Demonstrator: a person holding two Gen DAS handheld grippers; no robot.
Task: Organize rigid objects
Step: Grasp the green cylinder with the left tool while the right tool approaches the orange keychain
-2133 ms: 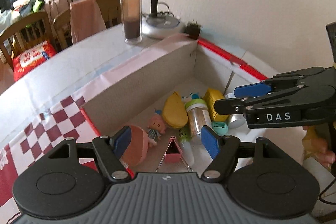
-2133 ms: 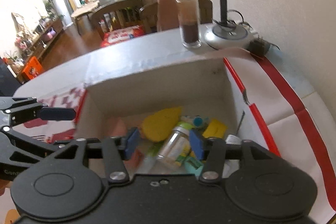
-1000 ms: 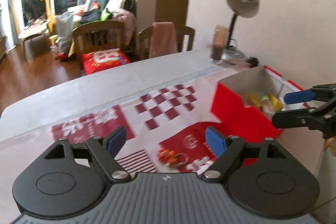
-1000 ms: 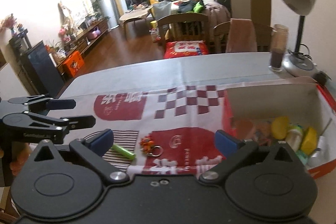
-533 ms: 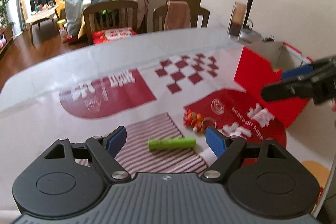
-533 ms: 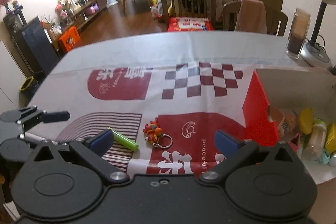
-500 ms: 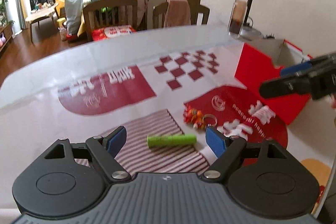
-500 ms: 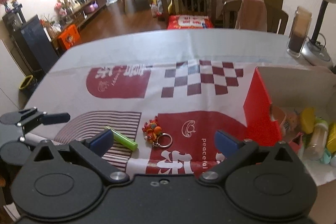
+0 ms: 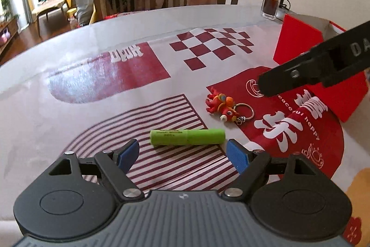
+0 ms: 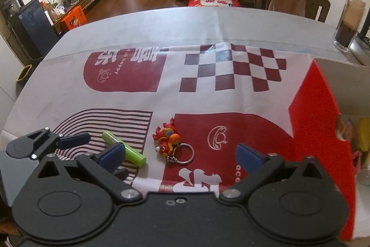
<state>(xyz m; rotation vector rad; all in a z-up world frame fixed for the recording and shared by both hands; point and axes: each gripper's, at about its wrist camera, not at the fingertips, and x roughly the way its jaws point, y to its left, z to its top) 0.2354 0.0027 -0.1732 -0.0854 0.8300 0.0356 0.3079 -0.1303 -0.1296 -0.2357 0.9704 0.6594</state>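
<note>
Soft indoor light, glare on the tablecloth (image 9: 97, 75) ahead-left of the tongs. Strong fisheye bending at edges; slight blur.

Two hand-held grippers hang low over the tabletop, both with jaws spread wide and nothing between them. The left gripper (image 9: 182, 154) sits near the tabletop's front edge, its blue-padded fingers (image 9: 235, 155) pointing away from the holder and tilted down toward the surface. The right gripper (image 10: 182, 155) is level with it on the right side, its blue pads (image 10: 248, 157) likewise aimed forward and slightly down. In the left camera's view the right gripper's black arm reaches in from the right edge; in the right camera's view the left gripper shows at lower left.
</note>
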